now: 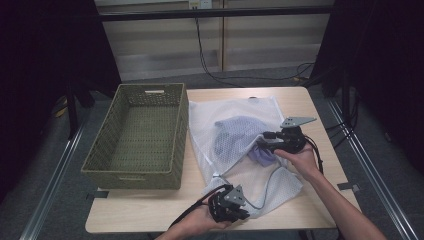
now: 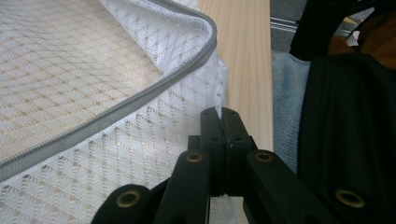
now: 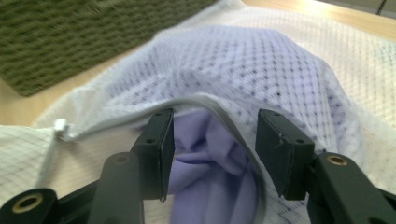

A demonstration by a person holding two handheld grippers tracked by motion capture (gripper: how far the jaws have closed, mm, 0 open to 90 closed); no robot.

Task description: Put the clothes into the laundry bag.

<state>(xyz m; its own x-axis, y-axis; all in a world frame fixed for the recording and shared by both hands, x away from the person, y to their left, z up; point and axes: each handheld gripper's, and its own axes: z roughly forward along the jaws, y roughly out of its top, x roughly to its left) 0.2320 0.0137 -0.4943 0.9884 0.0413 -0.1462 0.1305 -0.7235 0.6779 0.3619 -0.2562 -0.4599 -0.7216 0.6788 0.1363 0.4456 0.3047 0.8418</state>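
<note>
White mesh laundry bag [image 1: 235, 145] lies on the pale wooden desk [image 1: 150, 210] beside the olive woven basket [image 1: 137, 135], a lilac cloth [image 3: 210, 177] poking from its grey-zippered mouth. Left tool [image 1: 227, 204], pressed together, pins the bag's near corner, likely anchoring it. Right tool [image 3: 212, 154] stands spread over the cloth at the opening, pinching nothing, seemingly placed to work it inside.

One basket [image 1: 137, 135], one mesh bag [image 1: 235, 112], seemingly one garment [image 1: 262, 156]

Black jaws, brass-coloured rivets, grey plates
</note>
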